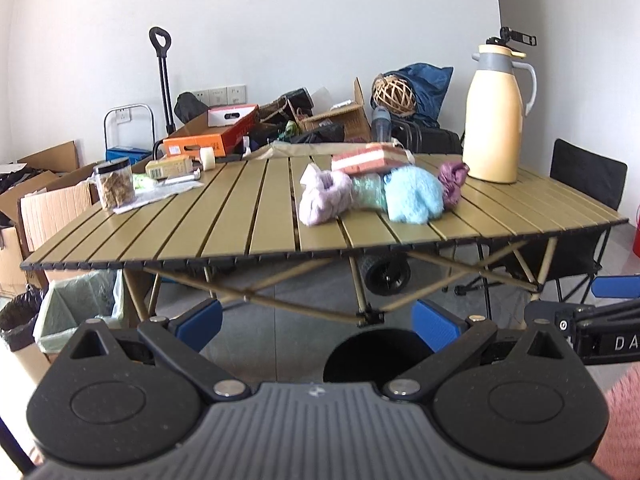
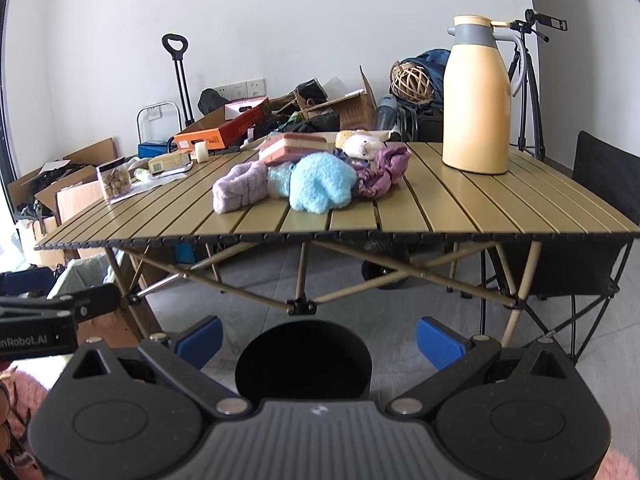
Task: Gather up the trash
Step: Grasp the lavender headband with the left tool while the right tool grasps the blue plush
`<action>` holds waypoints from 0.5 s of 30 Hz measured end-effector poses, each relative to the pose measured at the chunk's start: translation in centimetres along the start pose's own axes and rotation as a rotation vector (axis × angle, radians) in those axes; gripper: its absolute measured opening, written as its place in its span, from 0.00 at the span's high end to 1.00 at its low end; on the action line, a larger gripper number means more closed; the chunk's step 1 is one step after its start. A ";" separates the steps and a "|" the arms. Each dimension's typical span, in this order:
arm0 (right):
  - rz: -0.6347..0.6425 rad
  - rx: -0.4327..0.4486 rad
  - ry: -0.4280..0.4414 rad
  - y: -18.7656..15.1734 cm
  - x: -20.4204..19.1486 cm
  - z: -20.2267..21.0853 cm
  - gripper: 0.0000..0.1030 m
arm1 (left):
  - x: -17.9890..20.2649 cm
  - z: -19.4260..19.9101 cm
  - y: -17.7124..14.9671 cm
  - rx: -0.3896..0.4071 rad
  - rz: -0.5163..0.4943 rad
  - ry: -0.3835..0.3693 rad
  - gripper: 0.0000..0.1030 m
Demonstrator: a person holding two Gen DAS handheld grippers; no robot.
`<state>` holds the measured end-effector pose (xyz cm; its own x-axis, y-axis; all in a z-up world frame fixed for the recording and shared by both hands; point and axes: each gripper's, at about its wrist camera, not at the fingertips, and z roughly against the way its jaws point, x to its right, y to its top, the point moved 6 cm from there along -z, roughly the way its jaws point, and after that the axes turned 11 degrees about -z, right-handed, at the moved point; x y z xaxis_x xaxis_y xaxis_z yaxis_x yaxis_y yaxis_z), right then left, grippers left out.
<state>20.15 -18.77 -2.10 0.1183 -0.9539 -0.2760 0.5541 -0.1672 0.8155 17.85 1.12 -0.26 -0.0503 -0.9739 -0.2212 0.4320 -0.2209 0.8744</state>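
Both grippers hang low, short of the table, empty, jaws spread wide: left gripper (image 1: 316, 322) and right gripper (image 2: 319, 338), a round black bin (image 2: 304, 360) on the floor just ahead. The slatted folding table (image 1: 240, 224) stands beyond. Likely trash sits at its far left corner: crumpled plastic wrap (image 1: 160, 194) under and beside a clear lidded jar (image 1: 114, 186), near a small carton (image 1: 170, 167) and tape roll (image 1: 208, 157). Mid-table lie fluffy cloths (image 2: 320, 188); farther right stands a yellow thermos jug (image 2: 478, 96). Pulling the wrap could tip the jar. Grabbing the cloths by mistake is another risk.
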 end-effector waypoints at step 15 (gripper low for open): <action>-0.009 0.069 -0.002 5.2 -0.4 -7.5 0.00 | -2.0 -7.7 4.4 0.034 0.043 0.036 0.00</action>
<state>29.16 -17.41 -1.53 0.1121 -0.9526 -0.2828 0.4973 -0.1926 0.8460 26.80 2.54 0.67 0.0007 -0.9801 -0.1983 0.4024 -0.1812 0.8974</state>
